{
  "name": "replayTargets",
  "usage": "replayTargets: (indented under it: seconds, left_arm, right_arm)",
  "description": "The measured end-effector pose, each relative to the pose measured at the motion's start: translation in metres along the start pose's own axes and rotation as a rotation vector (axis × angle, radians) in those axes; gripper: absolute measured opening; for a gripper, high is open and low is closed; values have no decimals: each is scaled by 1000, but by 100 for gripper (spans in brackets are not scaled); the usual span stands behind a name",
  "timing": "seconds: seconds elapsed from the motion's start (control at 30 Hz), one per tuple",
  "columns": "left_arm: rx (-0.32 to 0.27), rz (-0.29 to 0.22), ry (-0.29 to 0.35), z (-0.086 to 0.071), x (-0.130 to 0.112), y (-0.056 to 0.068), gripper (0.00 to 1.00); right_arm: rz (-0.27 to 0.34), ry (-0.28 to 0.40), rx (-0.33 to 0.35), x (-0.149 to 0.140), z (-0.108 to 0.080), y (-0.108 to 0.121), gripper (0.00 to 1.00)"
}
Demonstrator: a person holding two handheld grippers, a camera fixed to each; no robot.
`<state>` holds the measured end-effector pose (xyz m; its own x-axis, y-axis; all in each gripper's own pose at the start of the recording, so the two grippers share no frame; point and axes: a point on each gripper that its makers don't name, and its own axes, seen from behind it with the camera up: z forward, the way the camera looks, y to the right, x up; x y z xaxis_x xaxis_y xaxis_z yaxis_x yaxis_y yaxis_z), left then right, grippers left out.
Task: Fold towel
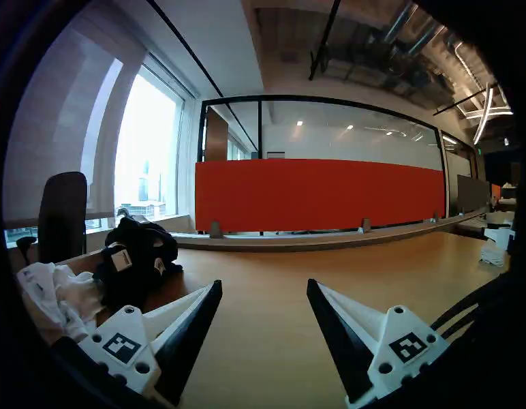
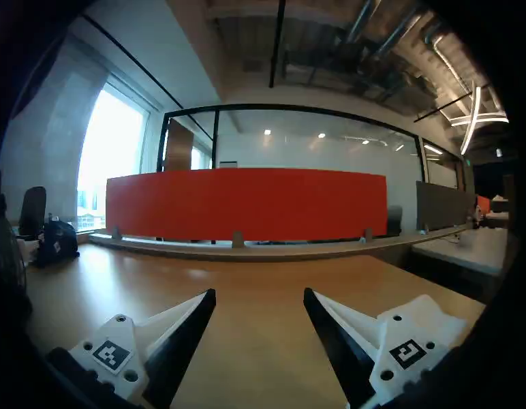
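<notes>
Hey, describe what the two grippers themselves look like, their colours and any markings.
Both the left gripper and the right gripper have two white plastic fingers tapering to sharp points, each lined inside with a black pad. Every finger carries a square black-and-white tag near its base, with small round holes around it. Black cables run beside the left gripper.

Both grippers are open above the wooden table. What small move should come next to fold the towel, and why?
Probably turn the left gripper toward its own left, to the crumpled white cloth beside the black bundle. Its fingers stand open with nothing between them, bare table lies ahead, and that cloth looks like the towel, though I cannot be sure.
</notes>
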<state>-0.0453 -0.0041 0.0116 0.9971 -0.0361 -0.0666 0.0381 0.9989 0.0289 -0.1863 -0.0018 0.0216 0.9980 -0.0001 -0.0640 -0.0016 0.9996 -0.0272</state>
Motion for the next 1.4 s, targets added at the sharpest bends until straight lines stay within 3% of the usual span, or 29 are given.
replayTargets:
  seconds: [1.4]
  left_arm:
    - [0,-1,-1,-1,2,0,92]
  right_arm:
    - [3,-3,6,-3,0,0,100]
